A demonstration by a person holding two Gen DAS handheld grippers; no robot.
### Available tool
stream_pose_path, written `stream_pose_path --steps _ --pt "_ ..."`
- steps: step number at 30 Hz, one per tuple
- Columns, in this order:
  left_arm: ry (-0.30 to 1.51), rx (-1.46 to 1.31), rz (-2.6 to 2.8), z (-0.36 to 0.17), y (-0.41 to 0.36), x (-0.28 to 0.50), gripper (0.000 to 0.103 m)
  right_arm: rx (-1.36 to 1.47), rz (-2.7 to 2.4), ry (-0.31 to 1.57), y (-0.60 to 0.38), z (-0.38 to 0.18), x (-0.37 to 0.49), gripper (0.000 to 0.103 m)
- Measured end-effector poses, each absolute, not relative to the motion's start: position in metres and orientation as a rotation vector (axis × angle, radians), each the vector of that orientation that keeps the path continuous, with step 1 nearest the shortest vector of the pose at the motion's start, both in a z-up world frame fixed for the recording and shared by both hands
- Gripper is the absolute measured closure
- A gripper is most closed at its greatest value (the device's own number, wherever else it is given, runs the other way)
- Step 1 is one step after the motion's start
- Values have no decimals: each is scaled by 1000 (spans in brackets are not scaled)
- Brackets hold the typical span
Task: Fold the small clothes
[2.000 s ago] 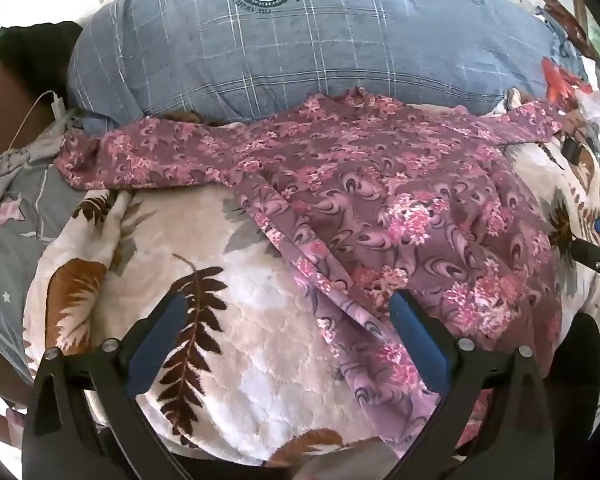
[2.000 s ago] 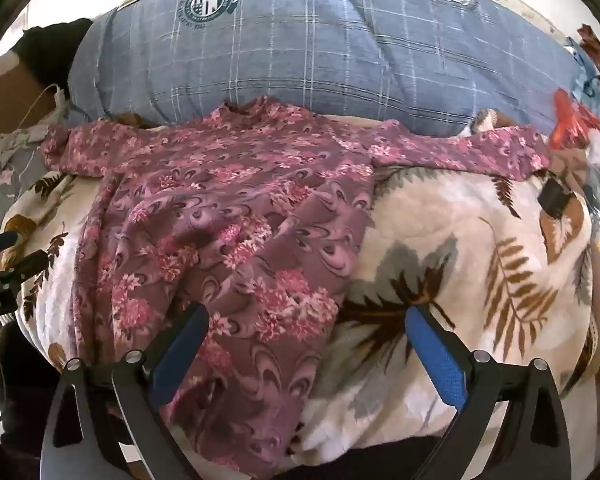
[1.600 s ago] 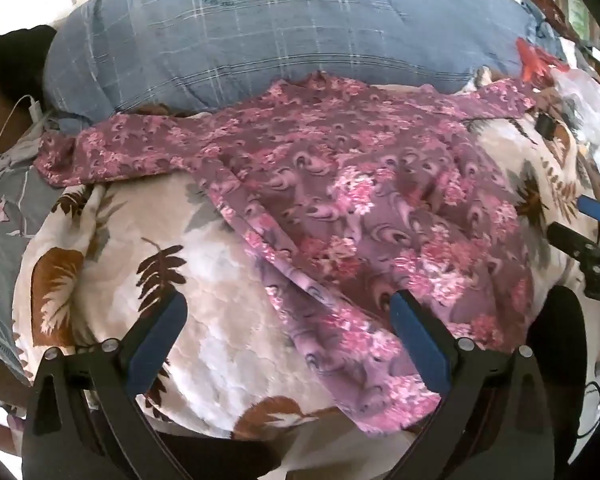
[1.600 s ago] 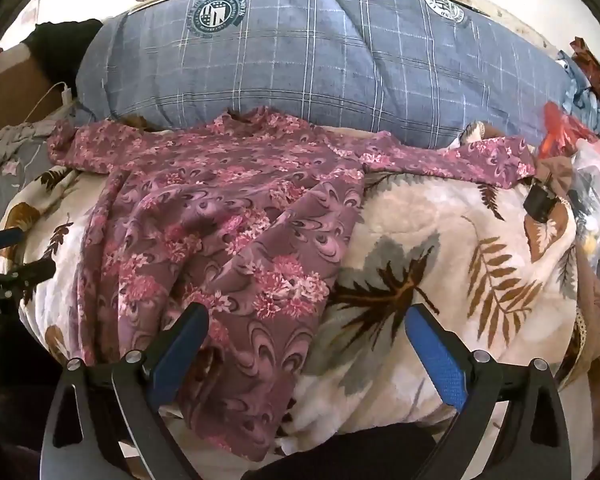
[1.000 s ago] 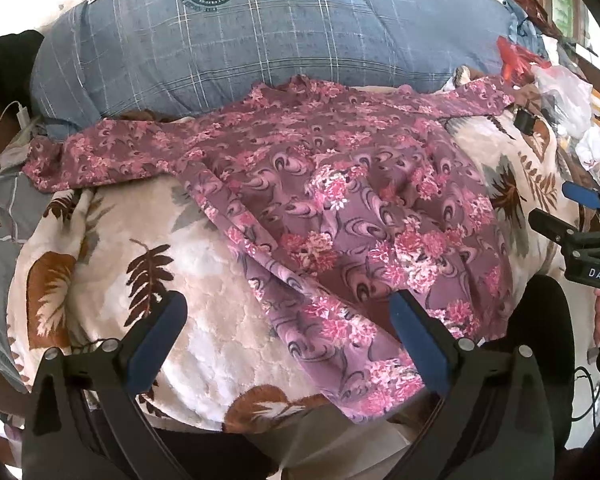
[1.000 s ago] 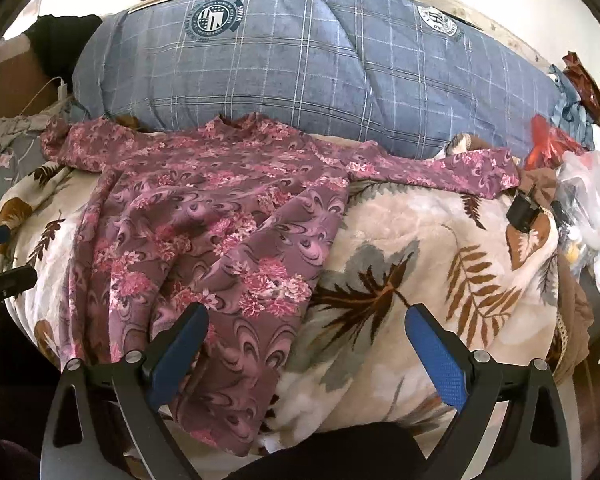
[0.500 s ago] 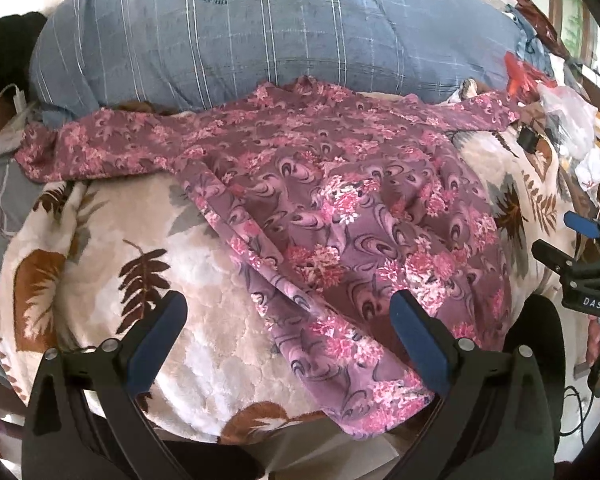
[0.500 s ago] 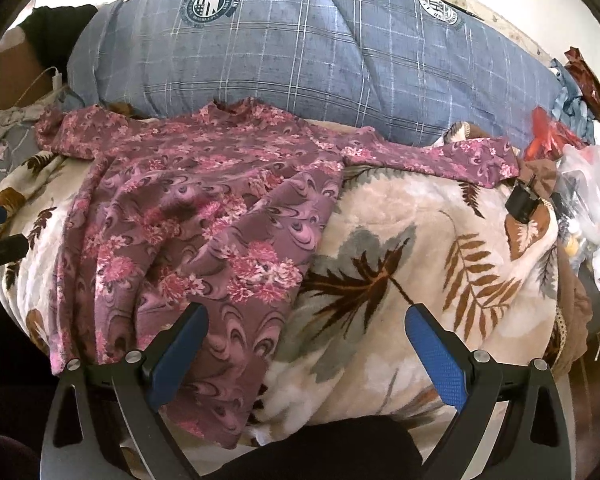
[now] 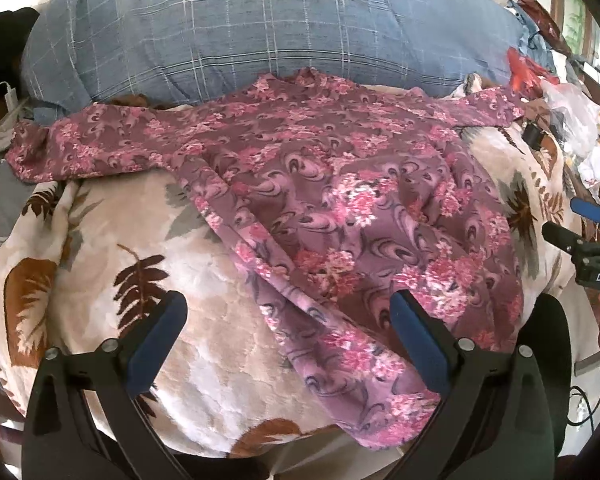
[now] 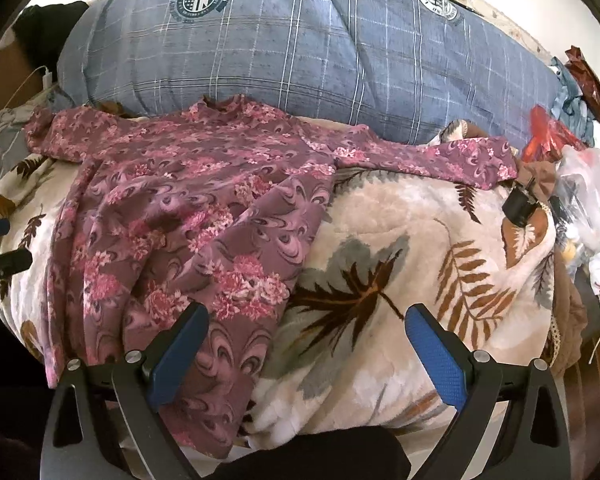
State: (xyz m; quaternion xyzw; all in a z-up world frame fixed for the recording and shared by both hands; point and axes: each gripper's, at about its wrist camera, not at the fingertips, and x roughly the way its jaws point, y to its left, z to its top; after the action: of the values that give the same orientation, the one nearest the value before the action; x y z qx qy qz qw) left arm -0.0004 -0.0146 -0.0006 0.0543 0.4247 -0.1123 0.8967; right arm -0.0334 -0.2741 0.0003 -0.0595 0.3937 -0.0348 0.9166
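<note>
A mauve long-sleeved top with pink flowers [image 9: 340,208] lies spread face up on a cream leaf-print blanket [image 9: 112,240], sleeves out to both sides, hem hanging over the near edge. It also shows in the right wrist view [image 10: 188,220]. My left gripper [image 9: 288,336] is open and empty above the hem's left part. My right gripper [image 10: 306,340] is open and empty above the hem's right edge and the blanket [image 10: 420,240]. The right gripper also shows at the right of the left wrist view [image 9: 580,236].
A big blue plaid quilt [image 9: 260,28] is piled behind the top, also in the right wrist view [image 10: 320,52]. Plastic bags and loose clothes [image 10: 584,184] crowd the right side. A black clip [image 10: 520,206] lies on the blanket. A charger cable [image 9: 8,96] sits far left.
Both grippers have drifted slightly and come a little closer to the bed; both stayed open. The top has not moved.
</note>
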Motion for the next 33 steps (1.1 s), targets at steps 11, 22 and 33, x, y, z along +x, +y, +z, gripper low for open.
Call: stream_pose_path --steps 11,22,33 --pt "913 75 -206 -9 -2 7 1 -134 -73 823 -271 0 -21 3" --pt "932 82 -199 -12 -4 10 1 -114 -67 826 -274 -3 -20 4" --pt "941 95 -204 -13 -9 12 1 -111 -52 832 -275 -5 -19 5"
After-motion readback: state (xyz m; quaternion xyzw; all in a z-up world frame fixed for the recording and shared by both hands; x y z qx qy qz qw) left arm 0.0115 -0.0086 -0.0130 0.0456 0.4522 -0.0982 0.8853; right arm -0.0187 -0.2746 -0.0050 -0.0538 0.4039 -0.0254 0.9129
